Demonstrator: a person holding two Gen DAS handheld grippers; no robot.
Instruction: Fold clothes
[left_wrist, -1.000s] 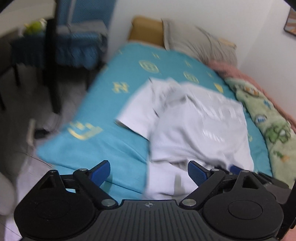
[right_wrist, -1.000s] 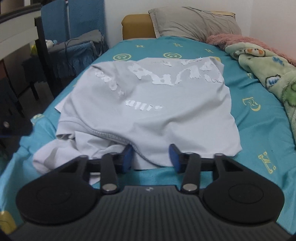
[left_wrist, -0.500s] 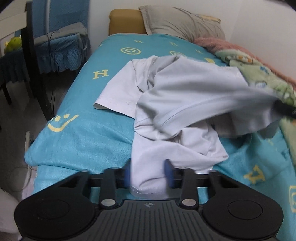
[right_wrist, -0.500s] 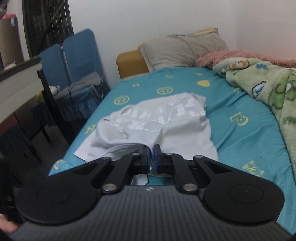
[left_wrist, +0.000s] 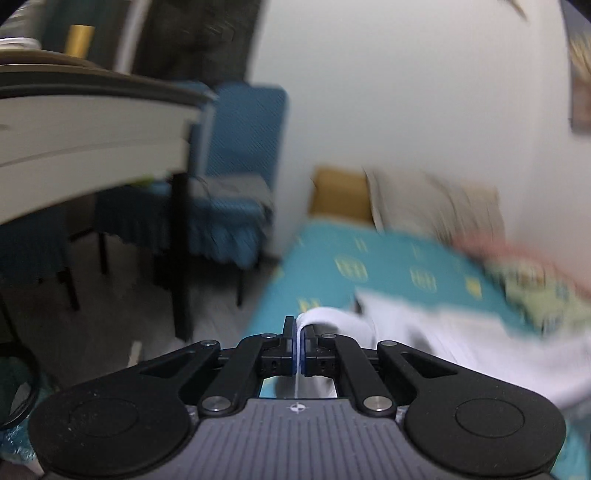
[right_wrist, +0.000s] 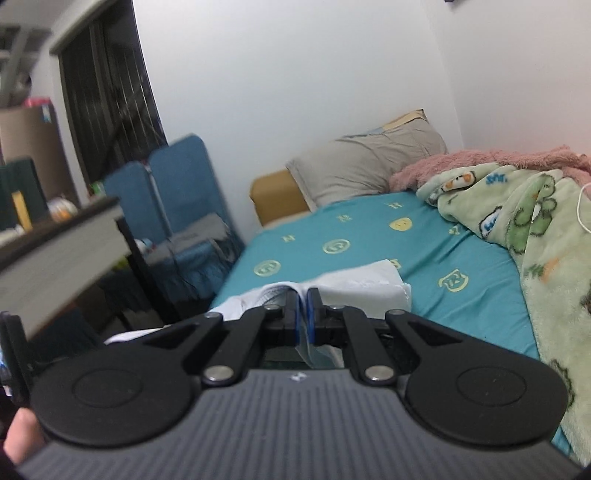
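Observation:
A white T-shirt (left_wrist: 424, 325) lies partly on the teal bed sheet (left_wrist: 388, 266) and is lifted at its near edge. My left gripper (left_wrist: 298, 332) is shut on a fold of the shirt's white cloth, which drapes off to the right in a blurred view. In the right wrist view my right gripper (right_wrist: 302, 306) is shut on another edge of the white T-shirt (right_wrist: 354, 288), raised above the teal bed sheet (right_wrist: 424, 251). The cloth hangs down between and below its blue pads (right_wrist: 311, 314).
A grey pillow (right_wrist: 369, 166) and a tan headboard cushion (right_wrist: 277, 195) lie at the bed's far end. A green and pink blanket (right_wrist: 535, 229) is heaped along the right side. Blue chairs (right_wrist: 184, 192) and a desk (right_wrist: 55, 251) stand left of the bed. A fingertip (right_wrist: 22, 435) shows at lower left.
Both grippers closed on the shirt's near edge and rose, lifting it off the bed. The views tilted up toward the wall and the left view swung toward the desk.

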